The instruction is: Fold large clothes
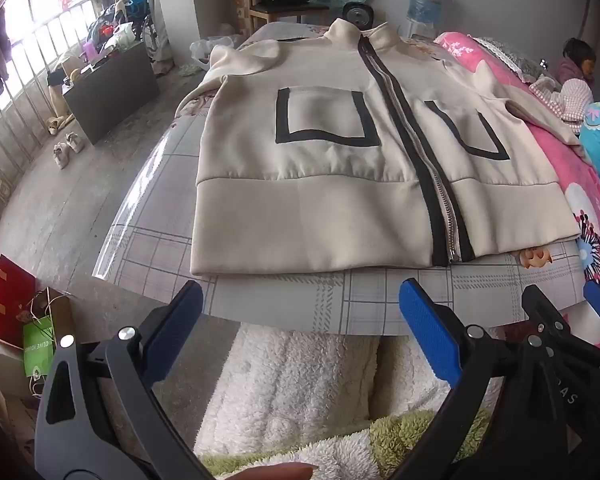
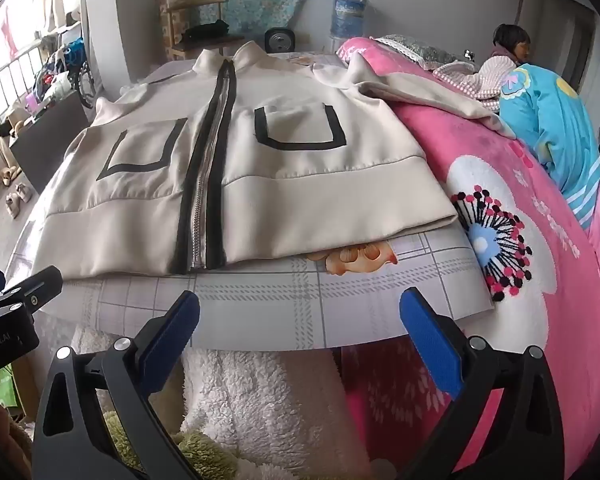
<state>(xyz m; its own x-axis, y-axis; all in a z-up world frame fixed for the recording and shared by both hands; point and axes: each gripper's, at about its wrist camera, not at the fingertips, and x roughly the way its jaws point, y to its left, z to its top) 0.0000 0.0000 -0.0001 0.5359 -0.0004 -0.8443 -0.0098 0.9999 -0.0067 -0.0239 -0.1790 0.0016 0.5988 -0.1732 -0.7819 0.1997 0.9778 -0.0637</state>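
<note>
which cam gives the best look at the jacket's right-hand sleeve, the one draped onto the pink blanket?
Right wrist view. The sleeve runs in full across the pink blanket to its cuff. In the left wrist view the same sleeve sits at the far right, squeezed by the fisheye, its end blurred.
</note>
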